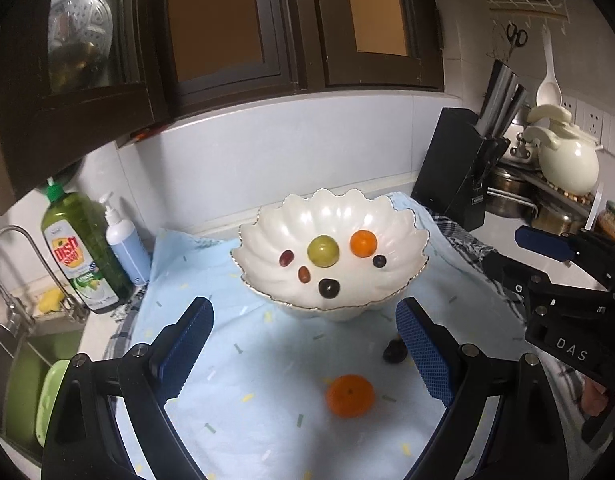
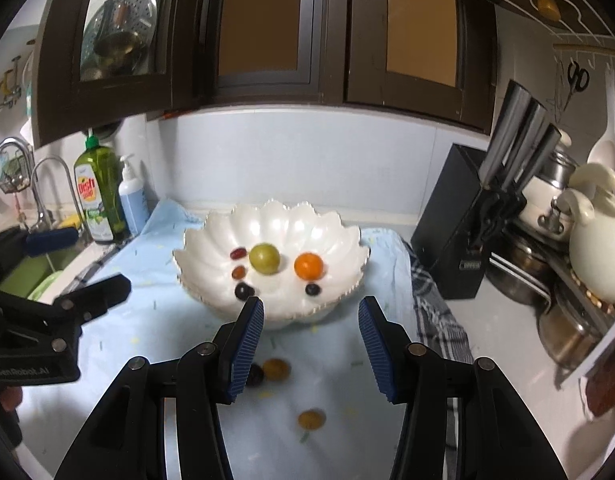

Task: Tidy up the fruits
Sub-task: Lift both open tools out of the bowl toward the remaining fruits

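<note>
two oblong red grapes (image 1: 286,258) in bowl (image 1: 403,220) — long axes slanted, unaligned

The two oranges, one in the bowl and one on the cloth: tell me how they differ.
The orange in the bowl sits inside the white scalloped bowl; the orange on the cloth lies in front of it on the blue cloth, between the left claw's open fingers. It looks larger, though nearer. Both are round and orange.

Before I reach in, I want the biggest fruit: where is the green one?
The green fruit sits mid-bowl in the white scalloped bowl, between a red grape on its left and a small orange on its right.
</note>
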### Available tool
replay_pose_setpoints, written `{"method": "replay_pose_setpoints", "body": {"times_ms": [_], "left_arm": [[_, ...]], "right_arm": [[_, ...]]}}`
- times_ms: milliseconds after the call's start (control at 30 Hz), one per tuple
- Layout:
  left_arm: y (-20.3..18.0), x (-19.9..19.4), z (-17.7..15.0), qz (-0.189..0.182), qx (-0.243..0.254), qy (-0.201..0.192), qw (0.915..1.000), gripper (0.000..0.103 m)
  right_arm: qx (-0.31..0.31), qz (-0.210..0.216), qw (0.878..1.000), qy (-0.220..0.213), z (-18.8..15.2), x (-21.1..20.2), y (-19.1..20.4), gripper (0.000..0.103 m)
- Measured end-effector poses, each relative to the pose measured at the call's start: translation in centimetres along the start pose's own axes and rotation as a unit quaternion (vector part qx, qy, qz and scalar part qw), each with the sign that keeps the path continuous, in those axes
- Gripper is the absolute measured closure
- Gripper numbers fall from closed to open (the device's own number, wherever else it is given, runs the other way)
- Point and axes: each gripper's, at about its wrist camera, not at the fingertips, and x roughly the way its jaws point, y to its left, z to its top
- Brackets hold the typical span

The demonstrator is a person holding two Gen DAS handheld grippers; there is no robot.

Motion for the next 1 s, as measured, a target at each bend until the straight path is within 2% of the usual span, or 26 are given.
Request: {"method": "replay_pose_setpoints", "body": {"times_ms": [300, 733, 1000], "left_arm": [[-1.1, -1.1, -2.8, -0.003, 0.009, -0.003, 0.9999, 0.009], [-1.9, -0.3, -6.3, -0.017, 0.022, 0.022, 0.9994, 0.009], [-2.2, 1.8, -7.9, -0.036, 0.010, 0.056, 0.9977, 0.010]], "right_arm": [[0.000, -0.003, 1.000, 0.017, -2.9, -0.8, 0.0, 0.052], [-0.012, 0.006, 0.998, 0.059, -6.0, -0.3, 0.8, 0.052], [-0.014, 0.006, 0.996, 0.083, -7.3, 0.8, 0.9, 0.052]]}}
